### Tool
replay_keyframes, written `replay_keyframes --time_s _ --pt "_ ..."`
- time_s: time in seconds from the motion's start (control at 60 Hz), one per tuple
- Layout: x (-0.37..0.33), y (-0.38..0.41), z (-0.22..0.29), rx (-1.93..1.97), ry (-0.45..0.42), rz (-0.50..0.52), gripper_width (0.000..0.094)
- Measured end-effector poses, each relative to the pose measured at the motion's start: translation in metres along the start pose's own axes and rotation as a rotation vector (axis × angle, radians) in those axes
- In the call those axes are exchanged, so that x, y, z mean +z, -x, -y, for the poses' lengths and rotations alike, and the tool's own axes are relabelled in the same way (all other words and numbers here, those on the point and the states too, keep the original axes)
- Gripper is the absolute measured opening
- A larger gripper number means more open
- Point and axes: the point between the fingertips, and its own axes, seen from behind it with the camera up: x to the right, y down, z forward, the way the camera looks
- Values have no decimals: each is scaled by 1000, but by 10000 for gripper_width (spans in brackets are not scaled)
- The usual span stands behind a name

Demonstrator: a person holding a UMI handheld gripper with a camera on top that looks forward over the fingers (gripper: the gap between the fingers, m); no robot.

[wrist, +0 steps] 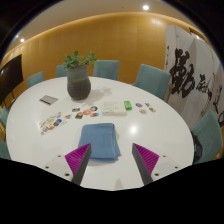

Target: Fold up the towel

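Observation:
A blue towel lies folded in a rough rectangle on the round white table, just ahead of my fingers and slightly toward the left one. My gripper is open and empty, its two magenta pads spread wide above the table's near part. The left finger's tip sits close to the towel's near left corner; the right finger stands apart from it over bare table.
A dark pot with a green plant stands at the table's far side. Small items lie beyond the towel: a phone, cards, a white box, small bits. Teal chairs ring the table.

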Motion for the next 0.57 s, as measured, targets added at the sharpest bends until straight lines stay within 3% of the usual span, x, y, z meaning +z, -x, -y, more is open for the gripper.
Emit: replay_keyframes --time_s 0.283,0.567 --pt "-118 43 -18 -32 -49 -34 868" --pt "-169 58 -26 -25 -97 -76 869"
